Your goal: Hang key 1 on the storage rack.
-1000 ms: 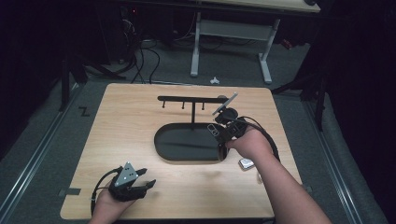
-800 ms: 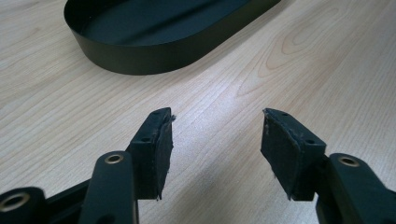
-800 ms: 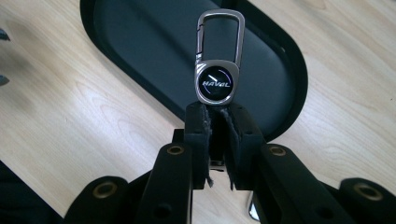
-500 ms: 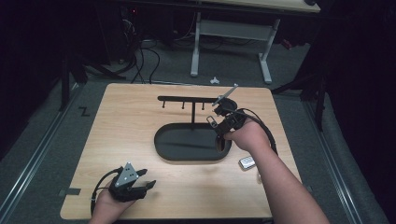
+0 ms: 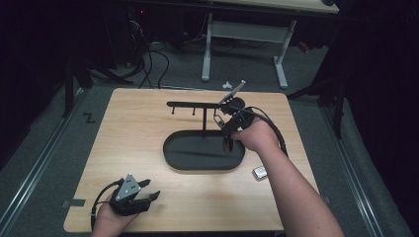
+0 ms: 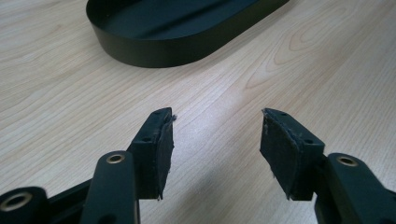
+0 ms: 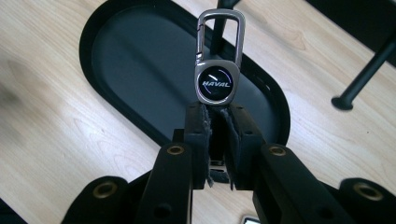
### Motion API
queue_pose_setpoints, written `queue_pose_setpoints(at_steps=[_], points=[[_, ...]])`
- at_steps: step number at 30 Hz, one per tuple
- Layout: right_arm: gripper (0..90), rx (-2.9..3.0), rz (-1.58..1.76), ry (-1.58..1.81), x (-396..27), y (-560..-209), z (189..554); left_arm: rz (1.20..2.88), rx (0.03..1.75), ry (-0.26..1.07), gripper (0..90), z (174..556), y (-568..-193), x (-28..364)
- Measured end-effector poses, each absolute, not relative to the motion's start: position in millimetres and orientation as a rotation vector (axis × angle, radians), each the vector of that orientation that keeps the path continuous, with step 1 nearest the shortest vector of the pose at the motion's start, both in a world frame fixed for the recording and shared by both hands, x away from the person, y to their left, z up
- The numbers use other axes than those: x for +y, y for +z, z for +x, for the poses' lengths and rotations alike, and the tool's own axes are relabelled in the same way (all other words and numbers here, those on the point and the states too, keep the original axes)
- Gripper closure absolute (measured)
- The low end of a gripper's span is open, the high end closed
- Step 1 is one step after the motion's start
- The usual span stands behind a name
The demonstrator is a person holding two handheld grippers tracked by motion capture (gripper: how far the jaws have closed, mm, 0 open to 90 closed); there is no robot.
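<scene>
Our right gripper (image 7: 215, 116) clamps the keychain (image 7: 216, 70) by its lower end, clip pointing up toward the rack (image 5: 197, 104) hooks, above the tray (image 5: 170, 150). Our left gripper (image 6: 215, 144) rests released on the tabletop (image 5: 138, 123), well apart.

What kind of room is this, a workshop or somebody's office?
Probably a lab or recording studio rather than a home: a lone wooden table stands on grey carpet amid dark surroundings, loose cables trail on the floor behind it, and an adjustable white-legged desk stands at the back.
</scene>
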State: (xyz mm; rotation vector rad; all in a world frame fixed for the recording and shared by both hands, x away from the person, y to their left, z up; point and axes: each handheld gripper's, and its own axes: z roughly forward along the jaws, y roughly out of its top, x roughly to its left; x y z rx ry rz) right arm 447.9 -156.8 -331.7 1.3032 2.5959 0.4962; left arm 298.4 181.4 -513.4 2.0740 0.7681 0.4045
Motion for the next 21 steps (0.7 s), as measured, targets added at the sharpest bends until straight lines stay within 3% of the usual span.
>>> queue_pose_setpoints(at_steps=[21], points=[[80.3, 2.554, 1.302, 0.466, -145.2, -339.3, 467.5, 2.065, 0.807, 0.431, 44.6, 287.4, -514.3, 195.7]])
